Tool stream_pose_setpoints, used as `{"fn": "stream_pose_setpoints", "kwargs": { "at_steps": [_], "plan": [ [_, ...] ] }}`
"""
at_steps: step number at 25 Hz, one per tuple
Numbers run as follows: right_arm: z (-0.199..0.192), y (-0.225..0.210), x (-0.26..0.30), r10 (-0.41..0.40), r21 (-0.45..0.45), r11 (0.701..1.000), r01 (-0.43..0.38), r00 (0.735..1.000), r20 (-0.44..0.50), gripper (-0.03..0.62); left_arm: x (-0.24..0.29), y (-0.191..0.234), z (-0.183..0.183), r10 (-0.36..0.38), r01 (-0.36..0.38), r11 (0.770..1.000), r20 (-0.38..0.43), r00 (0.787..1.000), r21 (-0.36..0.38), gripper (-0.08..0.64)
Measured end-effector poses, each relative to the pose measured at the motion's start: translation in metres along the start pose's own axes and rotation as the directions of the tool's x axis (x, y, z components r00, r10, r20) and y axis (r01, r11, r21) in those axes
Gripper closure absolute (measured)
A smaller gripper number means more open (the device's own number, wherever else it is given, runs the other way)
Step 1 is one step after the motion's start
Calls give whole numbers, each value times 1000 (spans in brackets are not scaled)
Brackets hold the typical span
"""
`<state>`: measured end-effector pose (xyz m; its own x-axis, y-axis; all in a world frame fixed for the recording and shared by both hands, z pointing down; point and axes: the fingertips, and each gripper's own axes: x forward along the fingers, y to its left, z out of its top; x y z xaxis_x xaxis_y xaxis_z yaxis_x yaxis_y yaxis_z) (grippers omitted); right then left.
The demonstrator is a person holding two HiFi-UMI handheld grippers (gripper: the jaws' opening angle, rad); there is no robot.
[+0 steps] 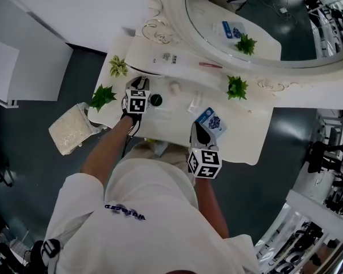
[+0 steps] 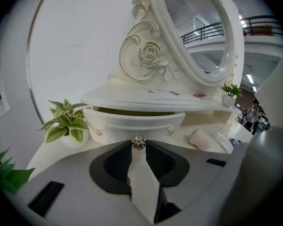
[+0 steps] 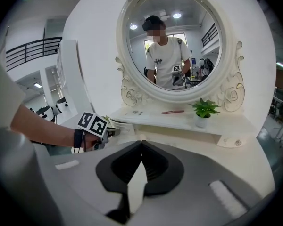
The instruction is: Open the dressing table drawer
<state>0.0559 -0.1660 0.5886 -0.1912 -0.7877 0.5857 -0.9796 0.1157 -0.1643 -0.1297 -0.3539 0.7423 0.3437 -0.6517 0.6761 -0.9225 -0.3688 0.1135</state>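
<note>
The white dressing table [image 1: 248,131] carries a small curved drawer [image 2: 132,121] under its raised shelf. The drawer stands pulled out a little, with a dark gap behind its front. My left gripper [image 2: 138,143] is shut on the drawer's small metal knob [image 2: 138,145], which sits between the pad tips. In the head view the left gripper [image 1: 138,84] reaches over the table's left part. My right gripper [image 3: 141,145] is shut with nothing in it and hovers above the tabletop, near the front edge in the head view [image 1: 199,128].
A round mirror [image 1: 257,16] rises behind the shelf. Potted plants [image 1: 118,66] [image 1: 103,96] [image 1: 237,87] stand on the table, along with a blue-and-white packet [image 1: 212,120], a black round lid [image 1: 155,100] and a pink puff [image 2: 199,139]. A cushioned stool [image 1: 71,129] is at the left.
</note>
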Motion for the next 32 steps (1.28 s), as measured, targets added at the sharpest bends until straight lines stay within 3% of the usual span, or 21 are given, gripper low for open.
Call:
{"fn": "stream_pose_setpoints", "kwargs": {
  "at_steps": [32],
  "plan": [
    [1, 19, -2, 35, -16, 999, -35, 999, -1, 581, -15, -3, -12, -18, 19, 1000, -1, 1000, 9, 463]
  ]
}}
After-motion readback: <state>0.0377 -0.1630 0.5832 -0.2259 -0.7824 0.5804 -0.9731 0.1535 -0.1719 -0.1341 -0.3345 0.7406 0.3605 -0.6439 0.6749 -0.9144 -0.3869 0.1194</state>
